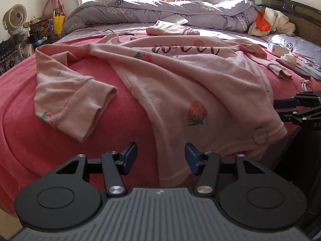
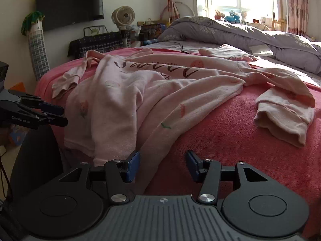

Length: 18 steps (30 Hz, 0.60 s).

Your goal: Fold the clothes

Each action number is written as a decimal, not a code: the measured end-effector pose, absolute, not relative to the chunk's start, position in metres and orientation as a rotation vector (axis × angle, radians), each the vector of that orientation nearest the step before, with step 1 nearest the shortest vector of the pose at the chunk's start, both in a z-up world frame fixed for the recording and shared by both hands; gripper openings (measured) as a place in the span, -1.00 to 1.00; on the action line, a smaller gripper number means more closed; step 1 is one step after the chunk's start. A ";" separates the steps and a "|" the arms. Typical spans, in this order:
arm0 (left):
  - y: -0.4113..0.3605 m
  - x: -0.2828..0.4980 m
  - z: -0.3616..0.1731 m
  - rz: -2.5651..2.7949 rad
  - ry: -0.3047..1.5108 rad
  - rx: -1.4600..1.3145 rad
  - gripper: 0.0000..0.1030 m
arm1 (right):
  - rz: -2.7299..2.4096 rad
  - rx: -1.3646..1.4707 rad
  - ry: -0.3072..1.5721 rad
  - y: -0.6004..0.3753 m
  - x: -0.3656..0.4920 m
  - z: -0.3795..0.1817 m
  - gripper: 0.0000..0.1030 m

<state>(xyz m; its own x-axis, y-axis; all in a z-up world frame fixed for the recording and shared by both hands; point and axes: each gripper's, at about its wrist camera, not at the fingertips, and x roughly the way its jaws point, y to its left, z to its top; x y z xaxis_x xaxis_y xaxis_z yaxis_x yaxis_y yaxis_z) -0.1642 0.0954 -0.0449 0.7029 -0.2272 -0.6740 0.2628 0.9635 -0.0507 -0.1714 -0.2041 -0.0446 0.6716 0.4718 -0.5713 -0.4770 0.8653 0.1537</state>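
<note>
Soft matt pink cloth shirt (image 1: 180,84) on nappy red blanket (image 1: 124,108); matt black plastic left gripper (image 1: 161,158), shiny metal rivets.

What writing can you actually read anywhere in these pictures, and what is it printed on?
"WE NEED": small print on the pink strawberry top.
Large brown cursive below it: creased, not readable.
"GeoRobot.AI", roughly: on the left gripper.
"DA", cut off: on the right gripper.
Box labels by the fan: too small.

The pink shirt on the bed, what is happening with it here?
A person holding two grippers is about to fold the pink strawberry shirt, which lies crumpled and unfolded on the red blanket. The left gripper and right gripper hover at its near hem, jaws open, gripping nothing. One sleeve lies bent to the side.
</note>
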 end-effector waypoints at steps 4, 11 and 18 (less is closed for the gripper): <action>0.082 -0.151 -0.067 -0.263 0.756 -0.032 0.30 | 0.574 0.072 0.672 -0.195 -0.163 -0.052 -0.49; 0.083 -0.150 -0.055 -0.304 0.702 -0.112 -0.94 | 0.519 0.169 0.618 -0.216 -0.169 -0.027 -0.88; 0.136 -0.185 0.012 -0.265 0.472 -0.110 -0.93 | 0.425 0.151 0.421 -0.273 -0.214 0.045 -0.88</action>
